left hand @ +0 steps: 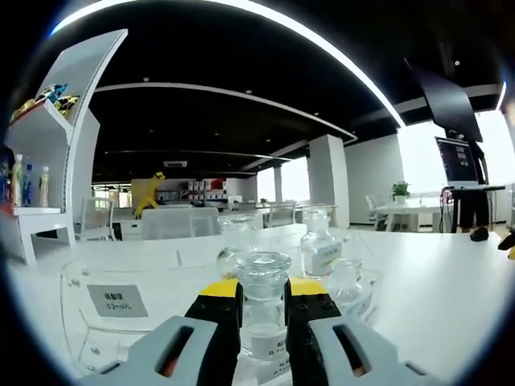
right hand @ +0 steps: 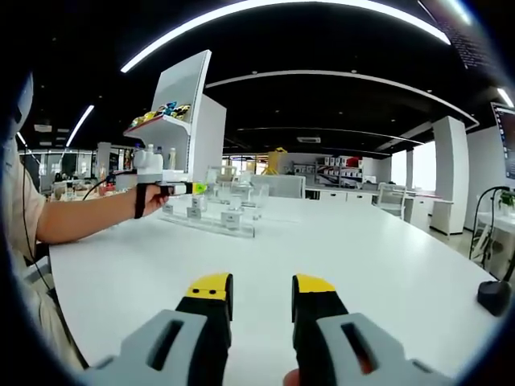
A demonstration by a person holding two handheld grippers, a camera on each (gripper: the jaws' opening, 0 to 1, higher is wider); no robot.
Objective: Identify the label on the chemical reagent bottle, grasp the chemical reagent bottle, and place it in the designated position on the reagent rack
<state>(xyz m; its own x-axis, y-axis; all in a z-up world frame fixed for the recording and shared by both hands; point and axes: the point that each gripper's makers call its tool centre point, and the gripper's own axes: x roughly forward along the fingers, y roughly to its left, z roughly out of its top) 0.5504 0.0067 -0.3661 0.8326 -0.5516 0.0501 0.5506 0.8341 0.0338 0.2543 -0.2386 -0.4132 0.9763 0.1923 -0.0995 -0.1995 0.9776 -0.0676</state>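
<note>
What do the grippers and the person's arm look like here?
Both grippers, left gripper and right gripper, look alike: grey moulded bodies with slotted openings showing orange inside, black jaws capped with yellow tips. In the right gripper view the person's forearm wears a black wrist strap, with a thin dark cable hanging beside the arm.

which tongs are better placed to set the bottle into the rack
Left. The left tongs are closed on the glass reagent bottle right above the clear rack. The right tongs are open over bare table, apart from the rack.
</note>
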